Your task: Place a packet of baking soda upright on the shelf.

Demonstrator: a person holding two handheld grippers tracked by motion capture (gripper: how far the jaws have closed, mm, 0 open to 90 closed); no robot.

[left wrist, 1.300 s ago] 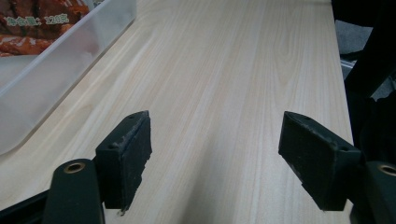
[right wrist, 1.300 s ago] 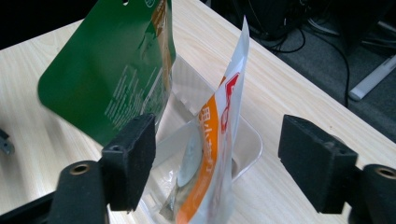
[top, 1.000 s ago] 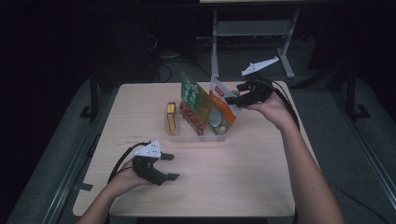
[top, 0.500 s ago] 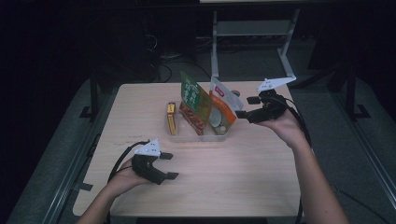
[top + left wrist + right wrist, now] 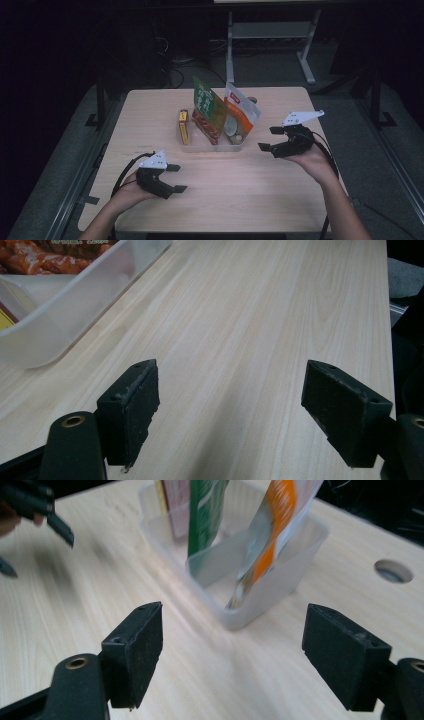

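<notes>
Right gripper [image 5: 274, 139] lowered beside tray [image 5: 210, 146], pouch [image 5: 241, 119] lettering illegible

The right gripper [image 5: 232, 655] has its jaws wide apart with nothing between them, low over the wooden table [image 5: 60, 610]. Beyond them stands a clear plastic tub [image 5: 280, 587] holding an upright green packet [image 5: 205, 515] and an orange-and-white pouch [image 5: 272, 535]. Right of the tub is a round hole [image 5: 393, 571]; far left of it, the other gripper [image 5: 35, 510].
</notes>
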